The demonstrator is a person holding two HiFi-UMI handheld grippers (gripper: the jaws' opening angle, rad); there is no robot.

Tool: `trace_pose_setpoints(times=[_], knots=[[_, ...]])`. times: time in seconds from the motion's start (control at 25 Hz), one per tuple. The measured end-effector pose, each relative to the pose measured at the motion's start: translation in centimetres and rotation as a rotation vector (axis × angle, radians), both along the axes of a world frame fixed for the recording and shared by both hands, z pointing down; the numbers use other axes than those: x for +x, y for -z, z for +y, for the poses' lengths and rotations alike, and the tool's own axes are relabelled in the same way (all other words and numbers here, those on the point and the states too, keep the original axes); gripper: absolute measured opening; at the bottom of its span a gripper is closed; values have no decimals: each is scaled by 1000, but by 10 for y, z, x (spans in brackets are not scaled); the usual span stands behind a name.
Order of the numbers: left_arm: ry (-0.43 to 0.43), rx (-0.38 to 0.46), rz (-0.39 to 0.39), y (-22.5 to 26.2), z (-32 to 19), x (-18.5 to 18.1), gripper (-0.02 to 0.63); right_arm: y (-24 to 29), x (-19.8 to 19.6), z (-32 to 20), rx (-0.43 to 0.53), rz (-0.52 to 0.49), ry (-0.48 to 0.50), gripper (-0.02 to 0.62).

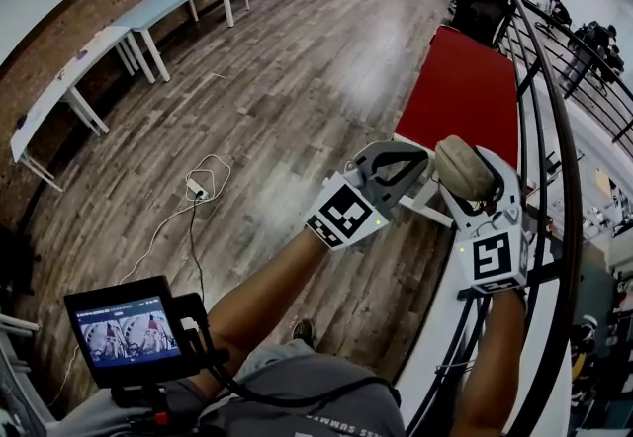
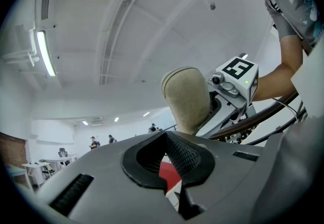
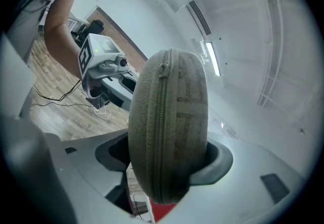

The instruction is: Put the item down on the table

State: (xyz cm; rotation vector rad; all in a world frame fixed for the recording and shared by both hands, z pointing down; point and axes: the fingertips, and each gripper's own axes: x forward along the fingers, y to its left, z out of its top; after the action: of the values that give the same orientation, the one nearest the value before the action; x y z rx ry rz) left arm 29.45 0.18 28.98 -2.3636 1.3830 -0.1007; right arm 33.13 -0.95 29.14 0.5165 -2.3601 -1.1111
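Observation:
A beige oval zip case (image 1: 463,168) stands upright in my right gripper (image 1: 473,186), which is shut on it and held up in the air. In the right gripper view the case (image 3: 169,121) fills the middle, zip facing the camera, with the dark pads (image 3: 215,164) pressed on its sides. My left gripper (image 1: 394,168) hangs just left of it, shut and empty. Through its small gap in the left gripper view (image 2: 164,139) a bit of red shows, and the case (image 2: 186,99) stands beyond. A red table (image 1: 465,94) lies below and ahead.
A dark curved railing (image 1: 564,158) runs along the right. A small monitor (image 1: 124,326) sits at the lower left. A white cable and power strip (image 1: 198,190) lie on the wooden floor. Long tables (image 1: 148,15) line the brick wall, and people stand far off.

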Motion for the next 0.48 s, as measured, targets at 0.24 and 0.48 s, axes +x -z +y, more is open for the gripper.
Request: trace_pose_setpoints(times=[0.24,0.48], knots=[[78,33,2,7,2,-60,5,8,-57,2,25,-11,74,275],[219,32,1,6,-1,-123,5,9,-117,-7,33,-15,188,275]])
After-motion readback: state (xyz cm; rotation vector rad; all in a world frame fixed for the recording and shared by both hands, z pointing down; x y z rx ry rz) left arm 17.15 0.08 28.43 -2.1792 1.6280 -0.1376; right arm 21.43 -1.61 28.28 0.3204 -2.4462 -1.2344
